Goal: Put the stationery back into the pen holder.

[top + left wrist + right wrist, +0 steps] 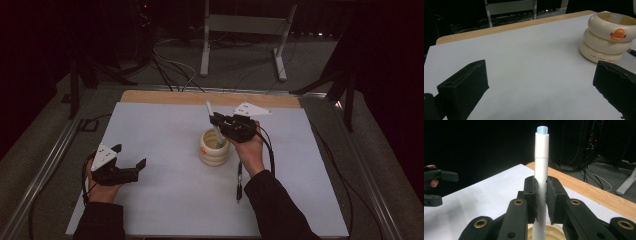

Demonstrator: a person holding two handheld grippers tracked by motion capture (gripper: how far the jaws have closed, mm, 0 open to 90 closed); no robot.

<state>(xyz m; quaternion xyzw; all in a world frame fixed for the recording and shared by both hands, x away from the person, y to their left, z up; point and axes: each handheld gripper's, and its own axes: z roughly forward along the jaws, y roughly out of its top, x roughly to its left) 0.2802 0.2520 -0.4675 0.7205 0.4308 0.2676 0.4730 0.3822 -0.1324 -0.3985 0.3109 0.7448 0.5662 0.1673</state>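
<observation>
1. In the high view we see the right gripper [216, 120] clamped on a white pen [214, 122], which stands slanted with its lower end inside the cream holder [214, 148] at the middle of the white table [165, 200]. The left gripper [131, 157] rests well apart near the table's left edge, jaws spread and empty.
2. In the left gripper view we see its two jaws wide apart over bare table, nothing between them; the holder [606, 37], made of stacked rings with an orange mark, stands ahead to the right.
3. In the right gripper view we see the pads squeezed against the pen [541, 170], its blue tip up, its lower end in the holder [554, 233].
</observation>
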